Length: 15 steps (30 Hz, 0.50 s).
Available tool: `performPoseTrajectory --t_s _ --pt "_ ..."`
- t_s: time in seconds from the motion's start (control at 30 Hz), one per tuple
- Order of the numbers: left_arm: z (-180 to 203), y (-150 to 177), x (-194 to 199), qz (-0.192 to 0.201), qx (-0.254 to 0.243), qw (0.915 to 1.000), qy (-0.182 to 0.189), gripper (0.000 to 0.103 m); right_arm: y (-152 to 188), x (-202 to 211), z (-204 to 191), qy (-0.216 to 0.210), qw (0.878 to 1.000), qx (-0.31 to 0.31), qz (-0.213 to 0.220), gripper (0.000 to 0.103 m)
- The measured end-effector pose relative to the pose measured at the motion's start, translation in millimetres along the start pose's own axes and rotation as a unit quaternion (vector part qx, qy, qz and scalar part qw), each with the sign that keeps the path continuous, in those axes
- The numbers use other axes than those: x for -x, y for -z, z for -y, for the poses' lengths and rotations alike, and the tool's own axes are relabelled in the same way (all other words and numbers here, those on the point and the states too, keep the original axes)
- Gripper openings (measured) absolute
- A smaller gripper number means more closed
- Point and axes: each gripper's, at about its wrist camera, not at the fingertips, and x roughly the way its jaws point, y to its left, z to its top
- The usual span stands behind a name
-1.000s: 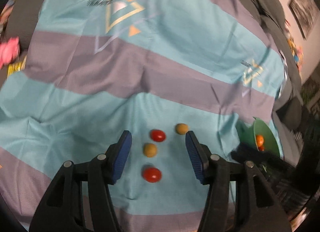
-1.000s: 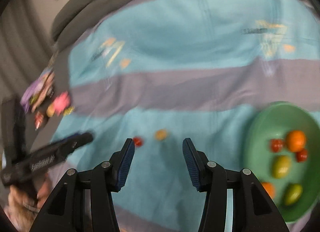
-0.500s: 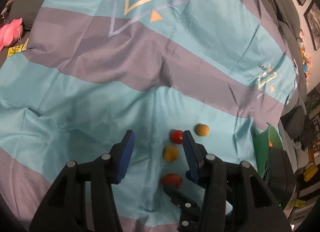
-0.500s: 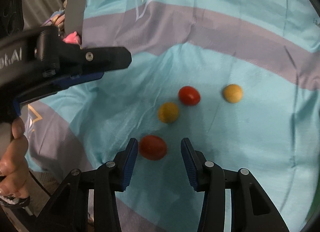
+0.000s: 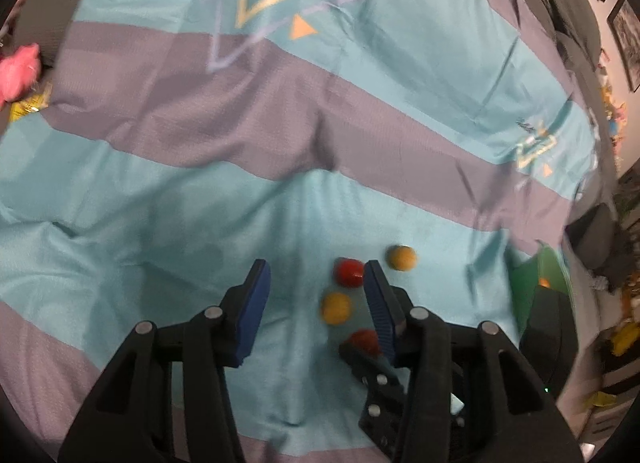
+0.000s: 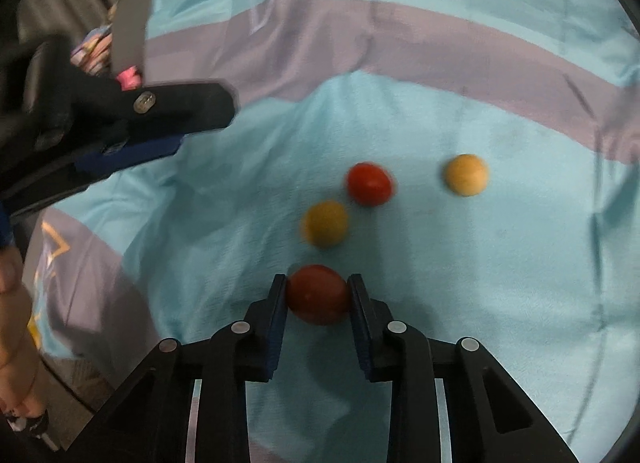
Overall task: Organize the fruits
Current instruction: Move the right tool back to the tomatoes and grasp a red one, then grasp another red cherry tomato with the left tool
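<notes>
- Right gripper (image 6: 318, 295): clamped on red fruit (image 6: 318, 294).
- Left gripper (image 5: 314, 283): fingers apart, nothing held.
- Yellow fruit (image 6: 325, 224) at 12 o'clock of it; bowl (image 5: 550, 283) at cloth (image 5: 200, 203) edge, 3 o'clock.

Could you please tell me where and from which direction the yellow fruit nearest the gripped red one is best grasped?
Grip the yellow fruit across its widest middle, coming from above. It is round, and the red fruit sits close behind it.
</notes>
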Motion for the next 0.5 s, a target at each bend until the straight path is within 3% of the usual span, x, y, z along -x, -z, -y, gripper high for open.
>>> performPoseTrajectory --t_s 0.07,0.2,0.5 --pt "7.0 -7.7 -1.0 -0.006 0.003 0.9999 0.015 0.041 -2.2 5.0 12.4 0.002 1.000 -0.022 0.003 0.031" --pt "26.7 -19.2 -10.1 -0.002 -0.016 0.9999 -0.002 0.037 -6.7 17.7 40.9 0.020 0.998 -0.059 0.018 0.031" --pt "44.1 -9.8 -64.1 -0.050 -0.078 0.9954 -0.026 0.026 -6.2 41.2 102.0 0.069 0.987 -0.137 0.039 0.031"
